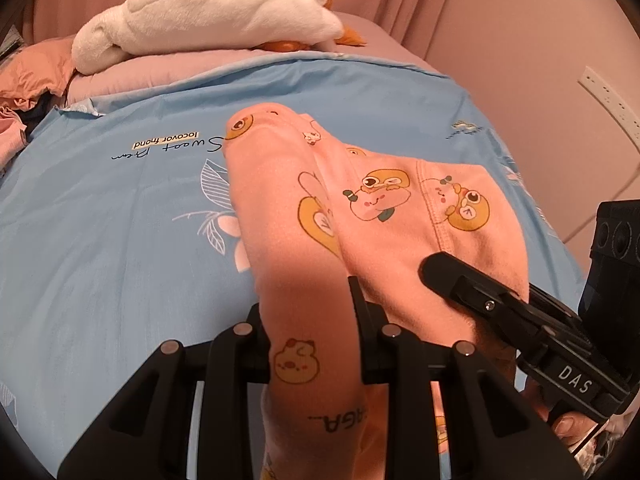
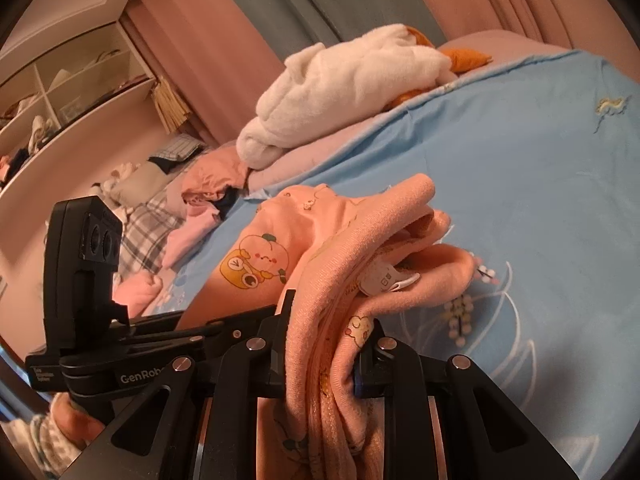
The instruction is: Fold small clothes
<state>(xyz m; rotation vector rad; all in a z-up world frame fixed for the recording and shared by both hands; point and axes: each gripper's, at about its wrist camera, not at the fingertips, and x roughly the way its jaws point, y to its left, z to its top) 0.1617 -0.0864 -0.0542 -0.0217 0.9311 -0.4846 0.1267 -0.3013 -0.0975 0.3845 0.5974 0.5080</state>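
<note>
Gripping a small peach-pink garment (image 1: pixel 384 216) printed with cartoon animals, we are holding it between both tools above the light blue bedsheet (image 1: pixel 104 208). Our left gripper (image 1: pixel 310 308) is pinching a bunched band of the cloth between its black fingers, and our right gripper (image 2: pixel 326 330) is clamping a thick gathered fold whose white care label (image 2: pixel 386 280) is sticking out to the side. In the left wrist view the right gripper (image 1: pixel 436 268) is lying close beside the left, against the same garment. A white plush toy (image 1: pixel 208 12) with orange parts is resting on the pink bedding (image 1: pixel 168 76) beyond the sheet, and other clothes (image 2: pixel 188 220) are lying heaped at the bed's edge.
</note>
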